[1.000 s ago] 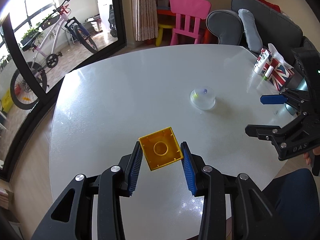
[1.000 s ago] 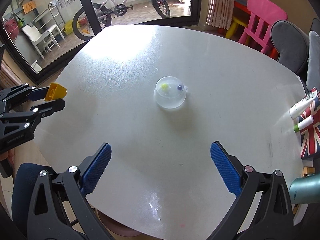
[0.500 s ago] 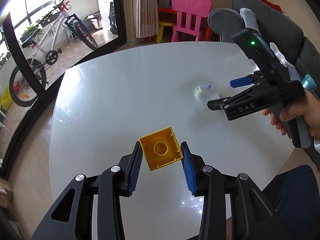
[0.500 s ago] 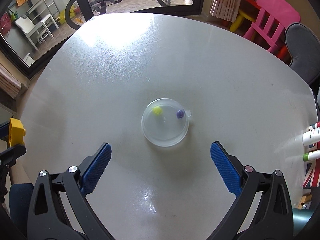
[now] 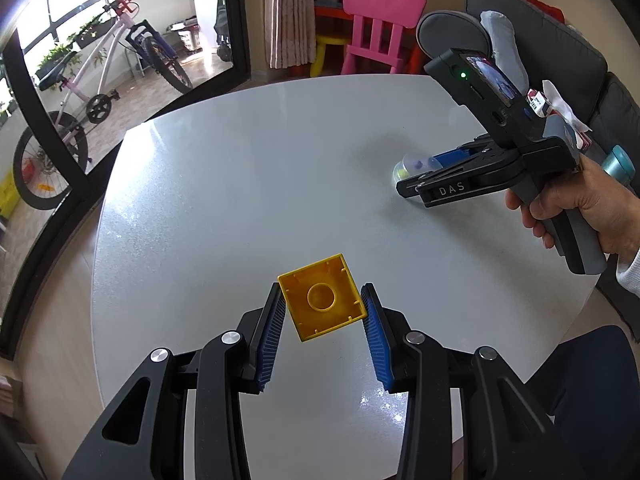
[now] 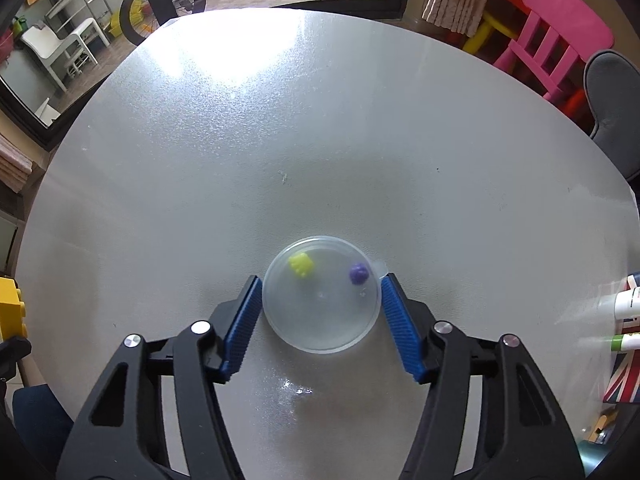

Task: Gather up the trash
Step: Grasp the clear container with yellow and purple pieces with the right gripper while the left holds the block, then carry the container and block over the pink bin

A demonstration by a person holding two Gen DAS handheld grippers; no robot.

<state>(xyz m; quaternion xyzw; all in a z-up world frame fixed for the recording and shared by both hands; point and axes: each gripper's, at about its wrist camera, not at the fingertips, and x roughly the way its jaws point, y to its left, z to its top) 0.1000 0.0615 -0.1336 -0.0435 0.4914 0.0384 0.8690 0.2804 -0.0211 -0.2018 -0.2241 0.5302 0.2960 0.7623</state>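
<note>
My left gripper (image 5: pixel 323 303) is shut on a yellow toy brick (image 5: pixel 322 298) and holds it above the white round table (image 5: pixel 240 184); the brick also shows at the left edge of the right wrist view (image 6: pixel 11 307). A clear plastic dome cup (image 6: pixel 320 293) with a yellow bit (image 6: pixel 301 265) and a purple bit (image 6: pixel 358 273) inside stands on the table. My right gripper (image 6: pixel 320 292) has its blue pads on both sides of the cup, touching or nearly touching its rim. In the left wrist view the cup (image 5: pixel 412 164) sits between the right gripper's fingers (image 5: pixel 440 184).
A Union Jack tissue box (image 6: pixel 624 368) with white tubes (image 6: pixel 628 304) stands at the table's right edge. A pink chair (image 5: pixel 380 24), a grey sofa (image 5: pixel 560 40) and a bicycle (image 5: pixel 100 92) behind a glass door lie beyond the table.
My right gripper has moved forward and down to the dome cup and narrowed from wide open to its rim. My left gripper holds the brick still.
</note>
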